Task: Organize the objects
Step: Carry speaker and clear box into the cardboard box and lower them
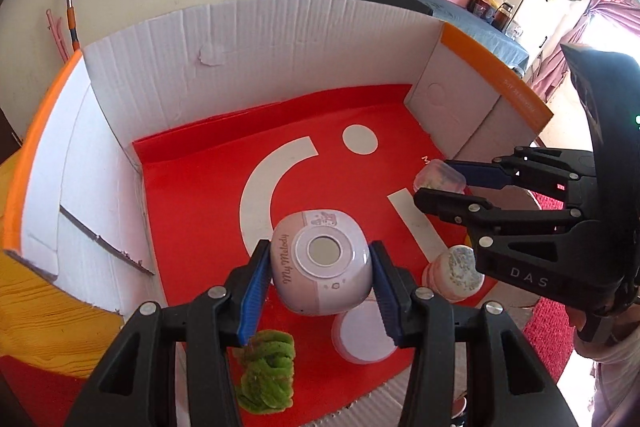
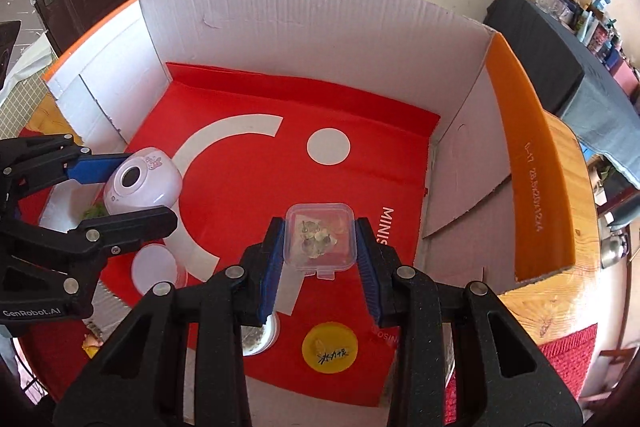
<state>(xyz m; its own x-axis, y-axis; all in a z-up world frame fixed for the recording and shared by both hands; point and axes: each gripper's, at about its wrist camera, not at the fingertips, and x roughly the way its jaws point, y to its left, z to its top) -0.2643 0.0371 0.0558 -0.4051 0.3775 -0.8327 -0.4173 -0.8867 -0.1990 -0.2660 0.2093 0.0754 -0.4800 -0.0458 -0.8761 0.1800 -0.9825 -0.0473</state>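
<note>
Fingers (image 1: 256,291) of left gripper (image 1: 320,287): blue pads pressed against both sides of pink rounded case (image 1: 320,267) lettered "My Melody", jaws partly closed on it, case held above red floor of cardboard box (image 1: 256,39), lower centre of left wrist view. Fingers (image 2: 272,259) of right gripper (image 2: 320,259): narrow opening, pads clamped on both sides of small clear plastic box (image 2: 320,237) with small items inside, lower centre of right wrist view, over red liner. Same cardboard box (image 2: 304,19) seen with white walls and orange flaps at left and right. On box floor: green fuzzy bundle (image 1: 266,371) at lower left of left wrist view, below left pad; white round lid (image 1: 360,337) just beside it, under right pad; clear jar with pale contents (image 1: 456,273) at right, partly behind right gripper body. In right wrist view, yellow round lid (image 2: 330,347) with handwritten label at bottom centre; pale round lid (image 2: 154,267) at lower left.
</note>
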